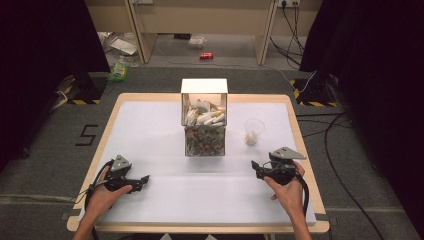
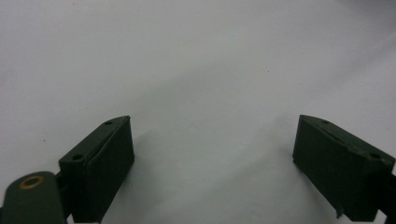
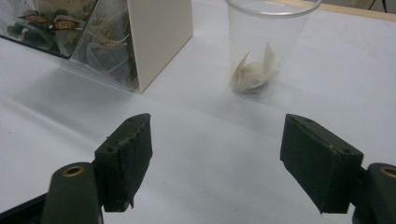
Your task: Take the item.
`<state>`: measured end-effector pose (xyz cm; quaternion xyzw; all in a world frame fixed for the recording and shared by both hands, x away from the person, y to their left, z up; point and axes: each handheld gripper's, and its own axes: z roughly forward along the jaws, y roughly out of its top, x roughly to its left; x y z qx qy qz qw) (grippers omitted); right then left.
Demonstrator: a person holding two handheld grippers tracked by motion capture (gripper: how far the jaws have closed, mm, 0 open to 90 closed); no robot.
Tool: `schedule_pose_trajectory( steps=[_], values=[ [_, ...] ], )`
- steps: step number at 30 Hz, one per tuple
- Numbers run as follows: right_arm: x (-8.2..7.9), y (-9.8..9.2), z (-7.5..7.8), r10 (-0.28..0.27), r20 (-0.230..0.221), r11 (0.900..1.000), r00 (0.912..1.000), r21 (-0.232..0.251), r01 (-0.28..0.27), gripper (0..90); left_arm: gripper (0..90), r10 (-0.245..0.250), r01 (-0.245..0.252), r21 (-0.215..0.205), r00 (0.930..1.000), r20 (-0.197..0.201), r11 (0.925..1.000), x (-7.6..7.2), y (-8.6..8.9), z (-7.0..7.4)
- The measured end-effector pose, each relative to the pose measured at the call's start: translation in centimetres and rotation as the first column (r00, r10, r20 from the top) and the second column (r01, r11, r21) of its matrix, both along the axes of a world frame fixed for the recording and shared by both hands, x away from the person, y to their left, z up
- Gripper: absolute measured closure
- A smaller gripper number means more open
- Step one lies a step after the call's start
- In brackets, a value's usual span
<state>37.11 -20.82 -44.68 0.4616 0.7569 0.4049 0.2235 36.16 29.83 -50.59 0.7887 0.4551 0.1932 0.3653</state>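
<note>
right gripper: jaws spread wide, nothing between them, low over the table.
left gripper: jaws spread too, empty; its own view has bare white surface ahead of both jaws.
cup: clear plastic, upright, ahead of the right jaws and a bit toward the right-hand jaw in the right gripper view. Near, not touching.
tea bag: pale, crumpled, sitting in the bottom of the cup. Its edges point up toward the mouth.
box: clear-fronted dispenser with white top, full of tea bags, ahead of the right jaws and off to the left-hand jaw side. Well apart from the left gripper as well.
cup vs box: side by side with a gap, cup on the right gripper's side of the box.
nearer hand: right, clearly. Left gripper sits on the far side of the box from the cup.
axis: cup stands vertical, so its long axis runs up, crosswise to the jaw line.
key relation: cup lies forward of the right jaws, slightly off-centre. My read: a straight push forward with a small shift toward the right-hand jaw would bring the cup between the pads.
risk: thin, light cup, probably tips or slides if one pad lands first.
</note>
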Motion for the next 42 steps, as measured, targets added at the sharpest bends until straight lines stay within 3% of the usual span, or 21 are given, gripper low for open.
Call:
schedule_pose_trajectory(
  steps=[42],
  values=[
    [-3.9, 0.2, -3.2, 0.038, -0.072, 0.998, 0.9967, -0.037, -0.041, 22.4, 11.6, 0.000, 0.000, 0.000, 1.0000, 0.000, 1.0000, 0.0, 0.0, 0.0]
  ],
)
